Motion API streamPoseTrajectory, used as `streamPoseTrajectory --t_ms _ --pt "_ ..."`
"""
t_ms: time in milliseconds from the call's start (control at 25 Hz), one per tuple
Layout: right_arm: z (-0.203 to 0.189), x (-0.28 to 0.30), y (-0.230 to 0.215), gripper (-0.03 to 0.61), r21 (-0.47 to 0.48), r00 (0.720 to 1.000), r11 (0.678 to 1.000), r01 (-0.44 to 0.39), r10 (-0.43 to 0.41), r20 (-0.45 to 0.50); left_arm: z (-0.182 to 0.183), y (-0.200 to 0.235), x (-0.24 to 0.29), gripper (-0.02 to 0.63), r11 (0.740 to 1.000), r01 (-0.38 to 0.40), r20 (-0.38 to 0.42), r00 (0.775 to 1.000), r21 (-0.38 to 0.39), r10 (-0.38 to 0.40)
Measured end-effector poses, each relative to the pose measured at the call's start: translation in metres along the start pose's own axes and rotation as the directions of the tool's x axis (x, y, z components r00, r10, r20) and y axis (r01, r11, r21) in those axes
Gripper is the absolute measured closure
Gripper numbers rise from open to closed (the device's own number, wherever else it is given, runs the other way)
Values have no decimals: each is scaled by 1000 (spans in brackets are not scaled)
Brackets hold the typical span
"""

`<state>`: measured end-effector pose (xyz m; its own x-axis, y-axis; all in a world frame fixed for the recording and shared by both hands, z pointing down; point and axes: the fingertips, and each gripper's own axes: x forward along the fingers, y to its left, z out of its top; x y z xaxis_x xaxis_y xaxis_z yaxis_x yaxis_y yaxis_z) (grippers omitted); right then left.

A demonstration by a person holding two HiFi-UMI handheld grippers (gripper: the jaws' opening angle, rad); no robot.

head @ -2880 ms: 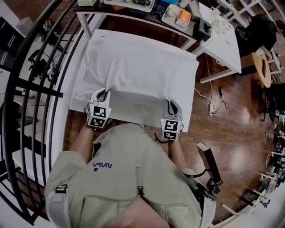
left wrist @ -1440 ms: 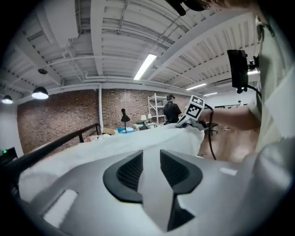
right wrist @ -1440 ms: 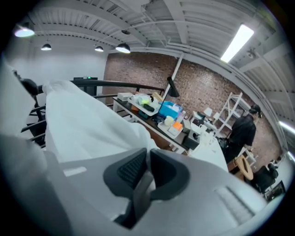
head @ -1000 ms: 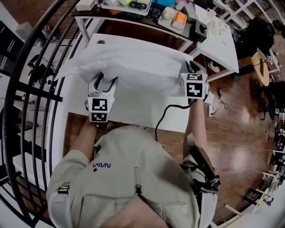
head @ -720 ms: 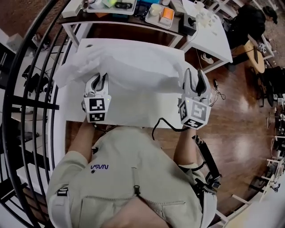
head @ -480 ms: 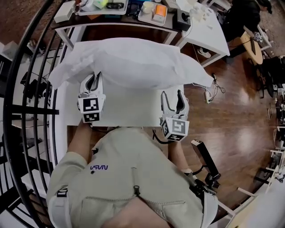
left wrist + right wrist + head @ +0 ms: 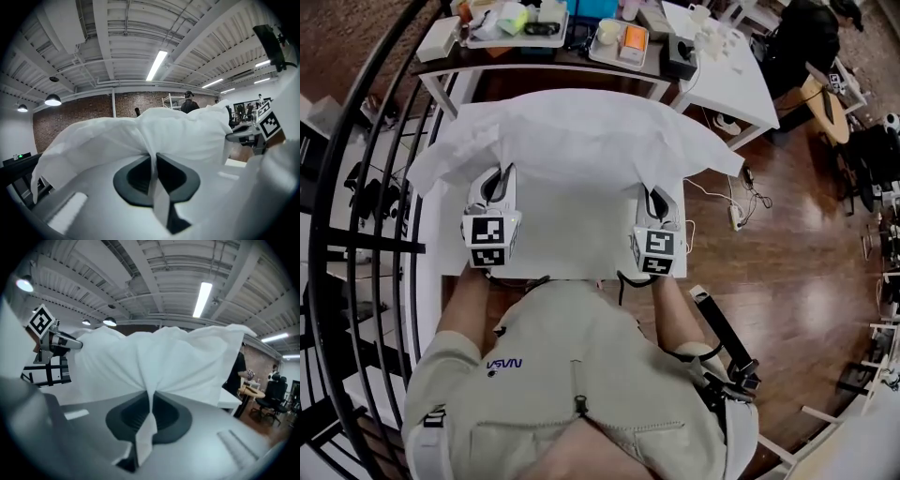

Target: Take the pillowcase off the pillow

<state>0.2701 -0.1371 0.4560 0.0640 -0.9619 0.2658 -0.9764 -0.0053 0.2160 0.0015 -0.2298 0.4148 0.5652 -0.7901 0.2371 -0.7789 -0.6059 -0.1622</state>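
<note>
Head view overhead; left claw (image 7: 501, 175), right claw (image 7: 659, 198) views close on pillowcase (image 7: 577, 129)

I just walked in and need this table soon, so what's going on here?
A person is at the white table, working a white pillowcase with two handheld grippers. The left gripper and right gripper have just closed, each pinching a fold of its near side. The fabric lies bunched across the table.

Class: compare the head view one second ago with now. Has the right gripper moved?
Yes. Against the white table, the right gripper has come from the right edge back toward the near edge; its jaws have just closed on the pillowcase.
</note>
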Motion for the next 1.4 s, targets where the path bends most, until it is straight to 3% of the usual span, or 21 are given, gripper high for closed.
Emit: streamPoseTrajectory --t_ms 200,360,480,600,720,800,920,1000,1120,1240,1320,1400 --pt "53 -37 0 571 2 998 999 -54 54 40 44 11 -15 600 999 8 24 1000 -48 -7" --pt "80 -63 5 571 -39 989 988 -150 150 -7 59 19 -29 600 992 39 5 999 -117 -39" --pt "52 -48 0 571 -32 983 987 -156 152 -105 35 16 -9 600 987 62 -59 996 -150 -71" --pt "-2 -16 0 571 -1 967 991 -133 130 -220 -19 5 26 600 982 74 -170 980 -173 -104" --pt "-39 10 6 569 -8 954 991 -132 125 -271 -65 7 46 598 986 39 -232 970 -163 -77" --pt "-47 20 9 561 -32 953 991 -130 116 -281 -73 15 45 587 984 4 -221 974 -179 -44" --pt "-47 23 4 491 -40 955 992 -119 103 -278 -66 29 28 538 980 -34 -179 984 -194 -1" --pt "-41 16 -3 441 -32 964 995 -94 82 -254 -59 37 8 502 979 -58 -138 990 -197 31" --pt "-21 -3 -2 430 -15 981 997 -71 67 -181 -42 48 -32 491 971 -100 -61 994 -216 89" --pt "0 -20 33 431 -33 978 984 -172 167 -125 -45 43 -69 432 975 -78 -64 996 -210 66" --pt "-3 -27 68 428 -77 949 956 -284 269 -164 -69 29 -88 354 978 -38 -129 992 -203 12" --pt "-22 -28 95 355 -100 902 921 -376 339 -267 -104 11 -101 287 976 -3 -222 974 -219 -47"
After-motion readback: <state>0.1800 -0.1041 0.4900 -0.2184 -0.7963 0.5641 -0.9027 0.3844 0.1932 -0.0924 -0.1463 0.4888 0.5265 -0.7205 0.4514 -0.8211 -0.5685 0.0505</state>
